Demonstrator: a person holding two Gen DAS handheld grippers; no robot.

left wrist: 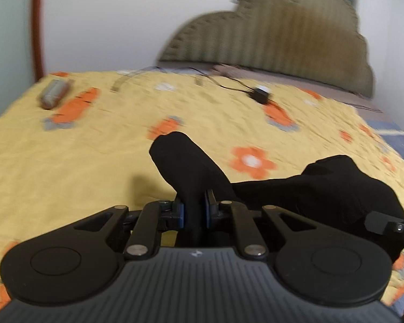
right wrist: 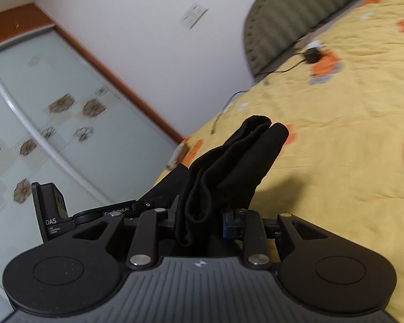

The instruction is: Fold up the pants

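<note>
The black pants are lifted above a bed with a yellow flowered cover. My left gripper is shut on a bunched fold of the pants that sticks up past its blue pads. The cloth stretches right to a second bunch beside the other gripper's body. In the right wrist view my right gripper is shut on a thick folded bunch of the pants, which stands up past the jaws. The left gripper's body shows at the left. The rest of the pants is hidden below both grippers.
A black charger with cable and a small grey-brown case lie on the far part of the bed. A padded olive headboard stands behind. In the right wrist view, a glass sliding door stands past the bed's left side.
</note>
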